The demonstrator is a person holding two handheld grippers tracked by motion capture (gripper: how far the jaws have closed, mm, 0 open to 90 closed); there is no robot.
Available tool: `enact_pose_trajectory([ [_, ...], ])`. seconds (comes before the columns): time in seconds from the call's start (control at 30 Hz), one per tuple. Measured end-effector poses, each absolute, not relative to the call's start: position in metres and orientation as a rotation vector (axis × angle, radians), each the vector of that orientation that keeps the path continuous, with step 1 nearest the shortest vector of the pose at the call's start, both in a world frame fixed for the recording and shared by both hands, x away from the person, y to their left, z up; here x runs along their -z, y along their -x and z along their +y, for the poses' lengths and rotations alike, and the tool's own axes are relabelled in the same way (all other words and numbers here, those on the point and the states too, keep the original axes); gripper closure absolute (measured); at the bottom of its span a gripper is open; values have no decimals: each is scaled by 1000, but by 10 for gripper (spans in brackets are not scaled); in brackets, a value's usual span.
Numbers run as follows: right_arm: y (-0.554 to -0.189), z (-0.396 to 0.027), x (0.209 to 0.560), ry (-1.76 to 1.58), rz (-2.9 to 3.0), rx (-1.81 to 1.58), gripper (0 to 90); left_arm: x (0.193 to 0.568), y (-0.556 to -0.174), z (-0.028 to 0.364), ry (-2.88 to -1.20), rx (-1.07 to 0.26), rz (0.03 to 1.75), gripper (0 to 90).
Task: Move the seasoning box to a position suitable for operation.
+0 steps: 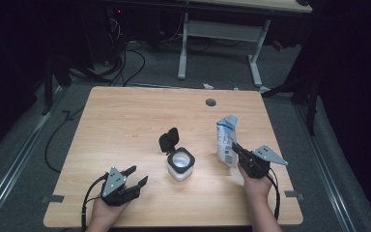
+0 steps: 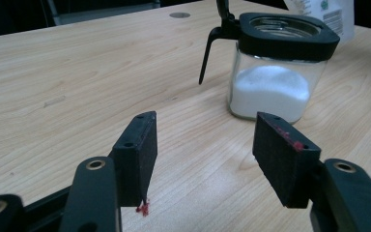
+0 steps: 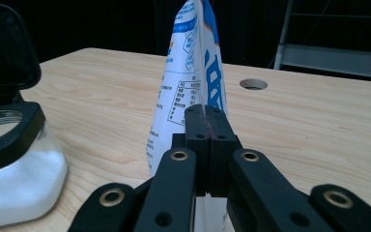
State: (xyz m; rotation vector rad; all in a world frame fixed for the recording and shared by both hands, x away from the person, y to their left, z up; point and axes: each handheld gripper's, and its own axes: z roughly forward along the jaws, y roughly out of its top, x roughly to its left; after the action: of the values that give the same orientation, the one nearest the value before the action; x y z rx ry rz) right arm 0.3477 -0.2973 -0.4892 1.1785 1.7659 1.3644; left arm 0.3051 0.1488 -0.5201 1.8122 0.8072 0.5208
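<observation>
The right gripper (image 3: 206,121) has its jaws clamped on a white-and-blue pouch (image 1: 226,140), held upright on the worktop (image 1: 125,125). The left gripper (image 2: 207,159) rests with jaws apart. Between them stands an open glass jar (image 1: 180,164) of white powder.

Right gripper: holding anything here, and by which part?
Yes. The right gripper is shut on the white and blue bag, pinching its lower edge nearest the person. The bag stands upright on the table.

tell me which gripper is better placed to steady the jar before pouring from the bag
Left. The left gripper is open and empty, facing the jar, while the right gripper is shut on the bag.
</observation>
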Motion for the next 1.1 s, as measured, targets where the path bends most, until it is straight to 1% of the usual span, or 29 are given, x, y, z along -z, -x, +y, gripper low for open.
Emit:
enact_pose_trajectory([
  [0.5,-339,-306,497,-1163,1767,-1342,895,520,-304,149,-1817,-517,809,420],
  [1.1,-329,-308,497,-1182,1767,-1336,834,520,-304,150,-1819,-520,812,420],
])
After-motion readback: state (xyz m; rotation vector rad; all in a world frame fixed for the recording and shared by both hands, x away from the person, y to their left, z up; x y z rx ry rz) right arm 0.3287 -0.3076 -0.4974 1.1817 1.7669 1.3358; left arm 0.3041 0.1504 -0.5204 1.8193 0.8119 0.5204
